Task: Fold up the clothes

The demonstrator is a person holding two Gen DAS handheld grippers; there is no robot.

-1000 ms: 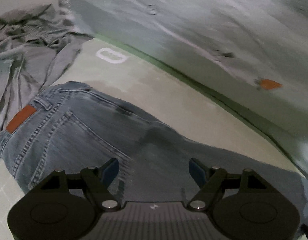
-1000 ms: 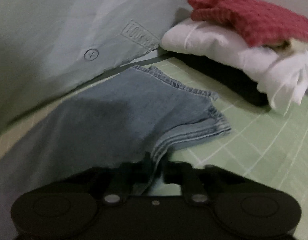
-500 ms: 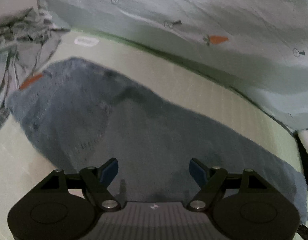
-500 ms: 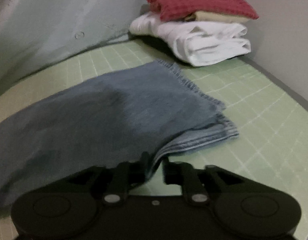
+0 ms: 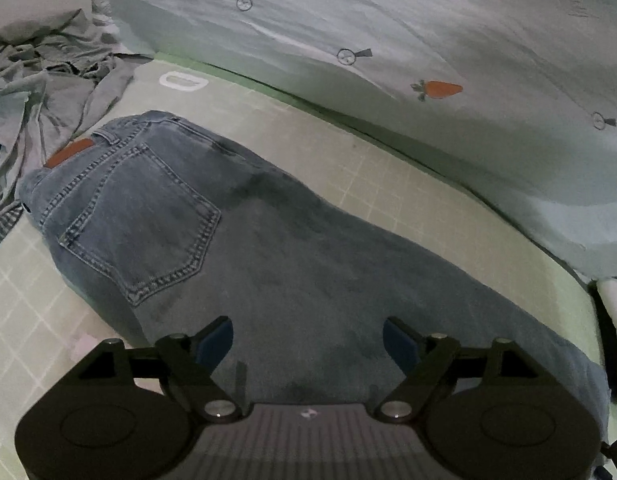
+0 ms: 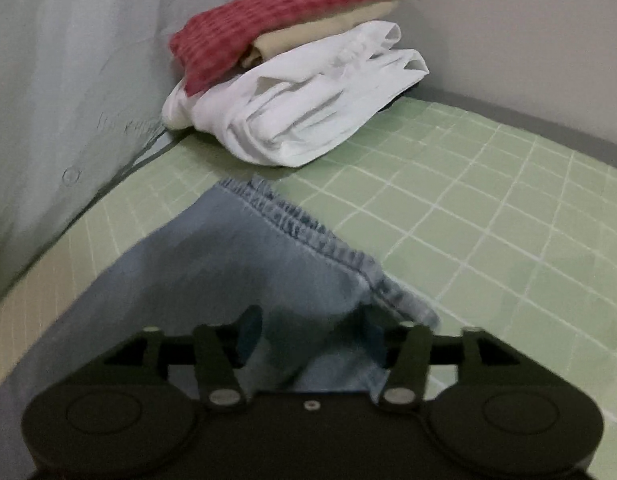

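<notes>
- Denim jeans point(image 5: 236, 240) laid lengthwise on green gridded mat point(image 6: 488, 208), legs stacked one on the other, back pocket point(image 5: 140, 224) up; waistband with brown patch point(image 5: 70, 152) at far left, hems point(image 6: 308, 232) at right end.
- Left gripper point(image 5: 308, 340): jaws spread wide, empty, poised over thigh region, blue pads point(image 5: 216, 340) clear of cloth.
- Right gripper point(image 6: 312, 332): jaws parted, above the hem end, denim lying between and under them; no grip evident.
- Folded pile point(image 6: 296, 76) (red check, beige, white) near hems at back corner; crumpled grey garment point(image 5: 40, 92) beside the waistband.
- Step judged: long fold done and smoothed; crosswise fold not yet begun.
- Next move likely: pinch both hem layers together, carry toward waistband. Risk: catching top layer only, legs shearing apart.
</notes>
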